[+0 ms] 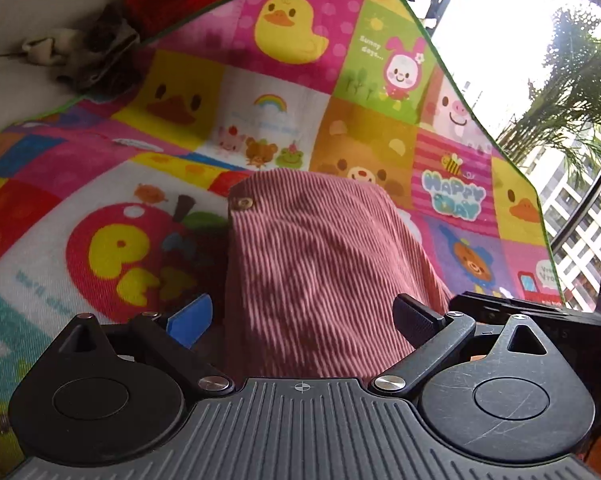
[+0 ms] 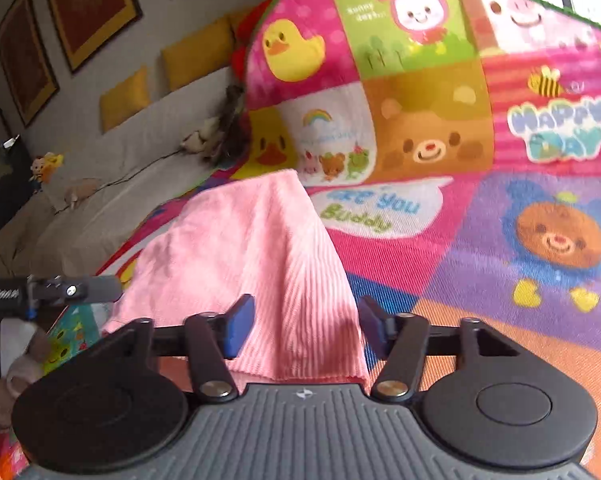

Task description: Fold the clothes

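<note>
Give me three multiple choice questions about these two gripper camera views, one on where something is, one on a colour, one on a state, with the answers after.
1. Where does the small round brass button sit on the pink corduroy garment in the left wrist view?
A. top left corner
B. bottom right corner
C. dead centre

2. What colour is the border of the cartoon patchwork play mat?
A. black
B. white
C. green

3. How do the jaws of the left gripper and the right gripper stand?
A. both spread, cloth lying between them
B. both pressed shut with nothing between them
C. one of them out of view

Answers: 1 A, the button shows at the garment's upper left edge. 2 C, a green strip runs along the mat's edge. 3 A, in each view the fingers stand apart on either side of the corduroy.
</note>
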